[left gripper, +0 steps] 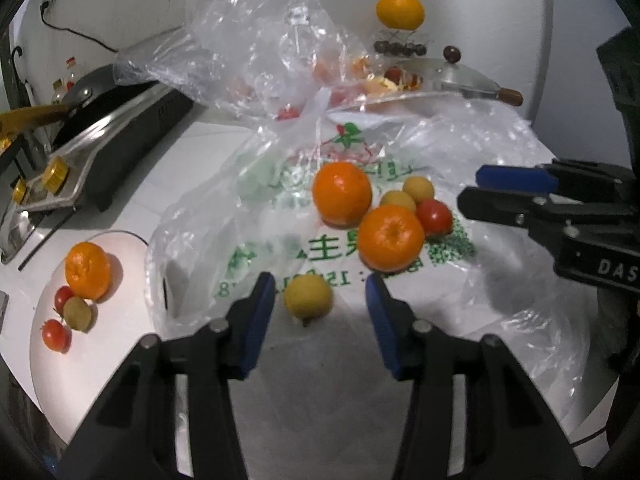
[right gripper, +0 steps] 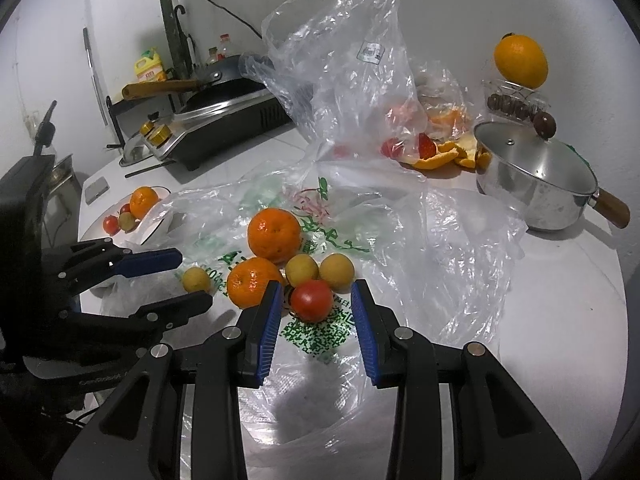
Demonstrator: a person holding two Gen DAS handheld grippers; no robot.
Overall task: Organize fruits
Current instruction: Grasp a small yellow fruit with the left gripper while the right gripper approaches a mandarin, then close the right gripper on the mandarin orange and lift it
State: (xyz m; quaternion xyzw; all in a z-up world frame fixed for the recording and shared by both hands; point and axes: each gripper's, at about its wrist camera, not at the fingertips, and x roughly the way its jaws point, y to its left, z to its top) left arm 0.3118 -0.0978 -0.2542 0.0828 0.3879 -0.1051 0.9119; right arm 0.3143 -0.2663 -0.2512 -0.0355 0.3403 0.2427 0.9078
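Observation:
On a flattened printed plastic bag (left gripper: 280, 252) lie two oranges (left gripper: 342, 194) (left gripper: 391, 238), three small yellow fruits and a red tomato (left gripper: 435, 217). My left gripper (left gripper: 320, 284) is open around the nearest yellow fruit (left gripper: 308, 298), with gaps on both sides. My right gripper (right gripper: 316, 286) is open around the red tomato (right gripper: 312, 300), its pads clear of it. A white plate (left gripper: 100, 360) at the left holds an orange (left gripper: 87, 270), two small tomatoes and a greenish fruit. Each gripper shows in the other's view: the right (left gripper: 470, 188), the left (right gripper: 196, 280).
A crumpled clear bag (right gripper: 340, 80) with fruit and orange peel (right gripper: 440, 156) stands behind. A steel pot with lid (right gripper: 532, 184) is at the right, and an orange on a rack (right gripper: 520, 60) behind it. A stove with a pan (right gripper: 224, 120) is at the back left.

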